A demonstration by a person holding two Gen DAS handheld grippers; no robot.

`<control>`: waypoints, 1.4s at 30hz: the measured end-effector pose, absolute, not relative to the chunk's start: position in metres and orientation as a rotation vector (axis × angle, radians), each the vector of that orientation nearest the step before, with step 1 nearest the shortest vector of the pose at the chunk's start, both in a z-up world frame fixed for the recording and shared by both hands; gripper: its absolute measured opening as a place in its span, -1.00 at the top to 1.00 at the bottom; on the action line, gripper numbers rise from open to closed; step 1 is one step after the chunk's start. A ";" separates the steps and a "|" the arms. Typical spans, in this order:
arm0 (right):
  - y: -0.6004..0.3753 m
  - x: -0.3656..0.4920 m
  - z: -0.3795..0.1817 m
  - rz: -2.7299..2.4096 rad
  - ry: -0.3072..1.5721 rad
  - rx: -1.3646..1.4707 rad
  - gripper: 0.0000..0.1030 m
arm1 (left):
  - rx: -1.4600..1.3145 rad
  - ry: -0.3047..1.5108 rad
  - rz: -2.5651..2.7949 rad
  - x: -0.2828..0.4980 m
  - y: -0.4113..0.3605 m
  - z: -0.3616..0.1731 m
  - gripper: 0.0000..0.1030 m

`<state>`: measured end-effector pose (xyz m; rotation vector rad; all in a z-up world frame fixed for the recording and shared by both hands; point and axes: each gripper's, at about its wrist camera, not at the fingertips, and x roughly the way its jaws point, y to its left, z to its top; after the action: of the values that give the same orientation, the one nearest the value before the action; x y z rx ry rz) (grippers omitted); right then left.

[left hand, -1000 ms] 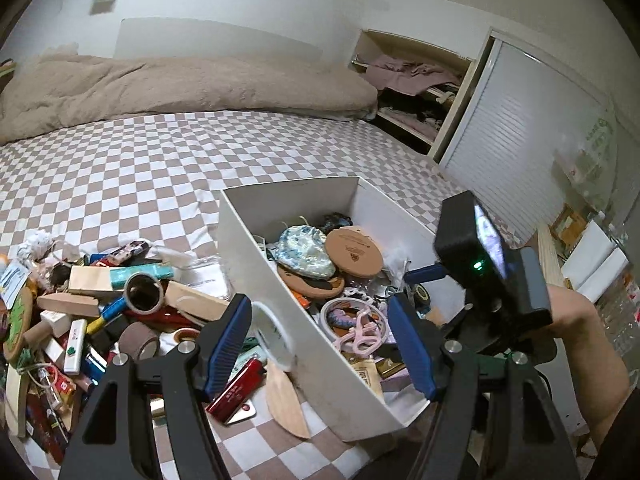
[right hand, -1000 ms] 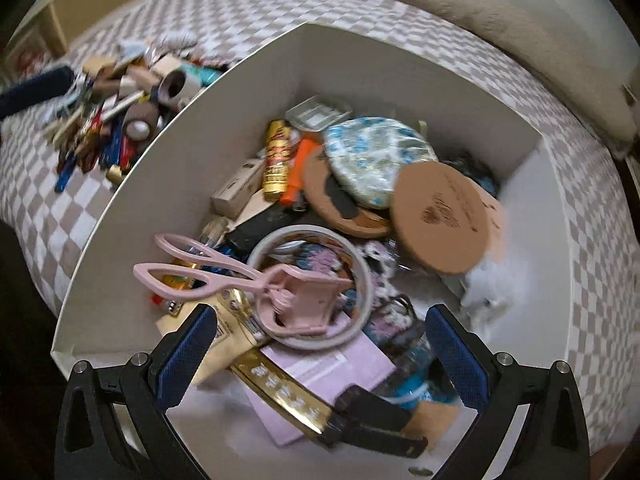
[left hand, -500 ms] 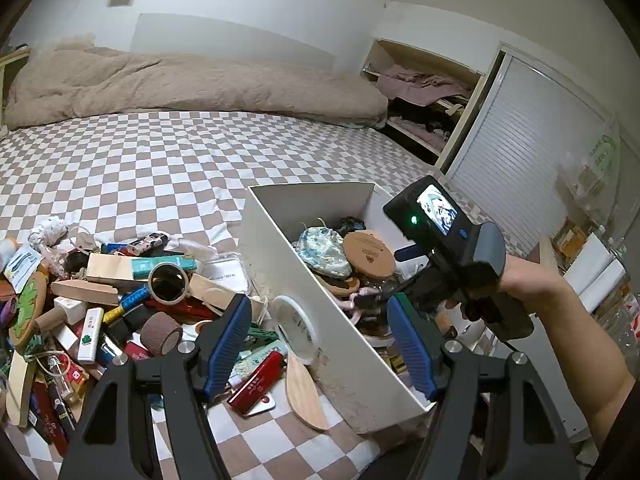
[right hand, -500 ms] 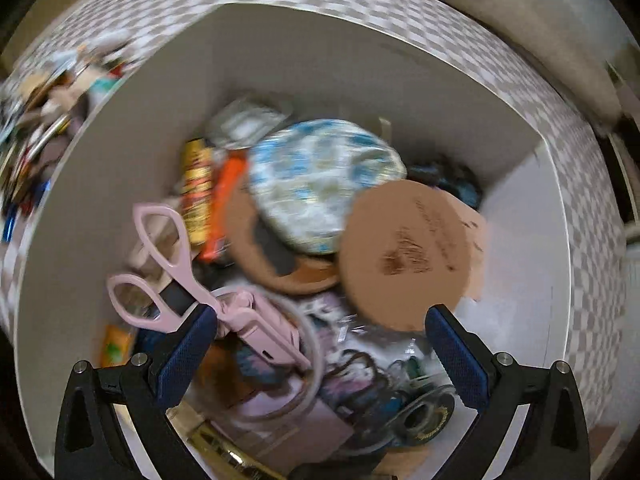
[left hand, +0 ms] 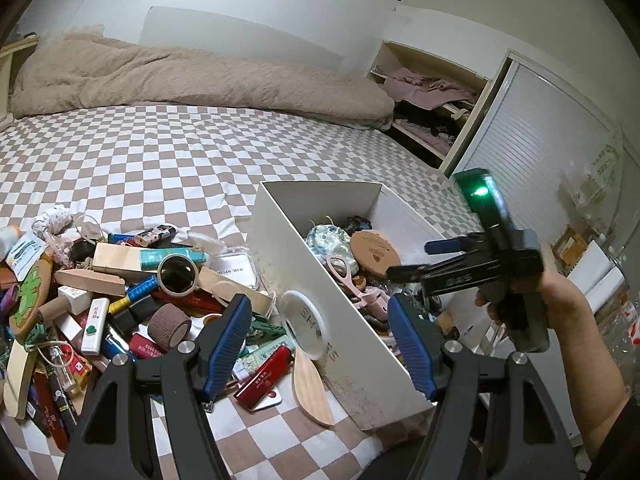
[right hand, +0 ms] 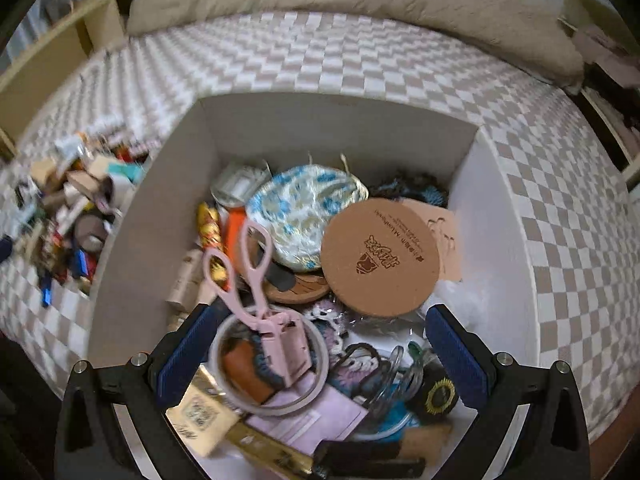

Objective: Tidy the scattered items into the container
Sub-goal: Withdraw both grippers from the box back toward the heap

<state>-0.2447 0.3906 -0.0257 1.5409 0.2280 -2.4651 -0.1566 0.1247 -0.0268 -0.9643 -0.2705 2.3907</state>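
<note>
A white box [left hand: 340, 296] stands on the checkered bed, holding a pink eyelash curler [right hand: 256, 292], a round cork coaster [right hand: 380, 256], a blue floral pouch [right hand: 304, 216] and several small items. A pile of scattered items [left hand: 100, 300] lies left of the box: tape rolls, wooden blocks, a red case [left hand: 264, 376], a wooden spoon [left hand: 312, 384]. My left gripper [left hand: 320, 344] is open and empty, straddling the box's near wall. My right gripper [right hand: 320, 356] is open and empty above the box's near end; it also shows in the left wrist view [left hand: 412, 258].
A beige duvet [left hand: 180, 76] lies along the bed's far side. A shelf unit with clothes [left hand: 428, 112] and a shuttered cabinet [left hand: 532, 168] stand to the right. A wooden shelf [right hand: 60, 52] stands at the bed's left in the right wrist view.
The right gripper has lifted up and back from the box, its view tilting toward the bed. The left gripper has drawn back a little. The pink curler lies in the box, turned.
</note>
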 end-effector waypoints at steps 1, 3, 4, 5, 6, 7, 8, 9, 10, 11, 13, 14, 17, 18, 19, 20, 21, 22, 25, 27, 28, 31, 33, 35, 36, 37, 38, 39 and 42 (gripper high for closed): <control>0.394 -0.239 -0.020 -2.477 0.202 1.518 -1.00 | -0.961 -0.267 2.393 -0.156 0.125 -0.026 -0.39; 0.396 -0.229 -0.007 -2.510 0.163 1.465 -1.00 | -0.957 -0.260 2.405 -0.154 0.125 -0.026 -0.58; 0.391 -0.226 -0.003 -2.526 0.157 1.443 -1.00 | -0.952 -0.259 2.412 -0.152 0.125 -0.025 -0.60; 0.381 -0.223 0.000 -2.546 0.155 1.419 -1.00 | -0.949 -0.257 2.416 -0.151 0.125 -0.025 -0.60; 0.379 -0.219 0.003 -2.568 0.153 1.391 -1.00 | -0.948 -0.257 2.417 -0.150 0.124 -0.025 -0.60; 0.372 -0.219 0.004 -2.588 0.147 1.363 -1.00 | -0.948 -0.257 2.416 -0.150 0.124 -0.024 -0.60; 0.371 -0.216 0.005 -2.620 0.136 1.324 -1.00 | -0.947 -0.257 2.417 -0.150 0.124 -0.024 -0.60; 0.372 -0.213 0.006 -2.642 0.130 1.299 -1.00 | -0.946 -0.256 2.418 -0.149 0.124 -0.024 -0.60; 0.372 -0.209 0.005 -2.663 0.127 1.275 -1.00 | -0.945 -0.255 2.421 -0.148 0.124 -0.023 -0.60; 0.372 -0.204 0.007 -2.682 0.125 1.249 -1.00 | -0.944 -0.255 2.423 -0.147 0.124 -0.023 -0.60; 0.370 -0.195 0.006 -2.708 0.117 1.206 -1.00 | -0.944 -0.254 2.426 -0.146 0.124 -0.022 -0.62; 0.370 -0.191 0.006 -2.719 0.109 1.191 -1.00 | -0.944 -0.251 2.428 -0.145 0.124 -0.021 -0.64; 0.369 -0.180 0.005 -2.750 0.098 1.161 -1.00 | -0.937 -0.247 2.438 -0.141 0.124 -0.020 -0.83; 0.368 -0.175 0.005 -2.768 0.105 1.148 -1.00 | -0.932 -0.246 2.443 -0.140 0.123 -0.019 -0.87; 0.367 -0.170 0.005 -2.784 0.113 1.130 -1.00 | -0.929 -0.244 2.448 -0.139 0.123 -0.018 -0.91; 0.366 -0.165 0.006 -2.798 0.121 1.110 -1.00 | -0.925 -0.242 2.454 -0.137 0.123 -0.018 -0.94; 0.364 -0.160 0.006 -2.807 0.124 1.094 -1.00 | -0.921 -0.240 2.459 -0.136 0.123 -0.017 -0.99; 0.363 -0.157 0.006 -2.811 0.119 1.083 -1.00 | -0.916 -0.238 2.464 -0.135 0.122 -0.017 -0.99; 0.362 -0.147 0.006 -2.820 0.073 1.048 -1.00 | -0.911 -0.230 2.477 -0.132 0.121 -0.017 -0.99; 0.362 -0.142 0.006 -2.820 0.039 1.038 -1.00 | -0.902 -0.224 2.482 -0.129 0.120 -0.016 -0.99; 0.362 -0.141 0.006 -2.823 0.031 1.035 -1.00 | -0.900 -0.222 2.486 -0.128 0.120 -0.016 -0.99; 0.361 -0.137 0.004 -2.834 0.025 1.032 -1.00 | -0.898 -0.219 2.500 -0.125 0.117 -0.016 -0.99; 0.359 -0.135 0.004 -2.840 0.034 1.028 -1.00 | -0.899 -0.215 2.513 -0.124 0.116 -0.016 -0.99; 0.358 -0.133 0.003 -2.836 0.035 1.032 -1.00 | -0.902 -0.211 2.524 -0.123 0.114 -0.015 -0.99; 0.357 -0.132 0.002 -2.835 0.035 1.034 -1.00 | -0.902 -0.210 2.526 -0.122 0.113 -0.015 -0.99; 0.357 -0.131 0.001 -2.835 0.036 1.036 -1.00 | -0.902 -0.207 2.528 -0.121 0.112 -0.015 -0.99; 0.356 -0.129 0.000 -2.836 0.037 1.036 -1.00 | -0.903 -0.205 2.530 -0.121 0.111 -0.015 -0.99; 0.356 -0.128 0.000 -2.837 0.038 1.037 -1.00 | -0.903 -0.204 2.532 -0.120 0.110 -0.015 -0.99; 0.354 -0.126 -0.001 -2.840 0.044 1.039 -1.00 | -0.907 -0.207 2.539 -0.119 0.106 -0.016 -0.99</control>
<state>-0.1261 0.3540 -0.0011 1.0386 0.0437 -2.8398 -0.1186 0.1059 -0.0162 -0.9068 -0.2070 2.5389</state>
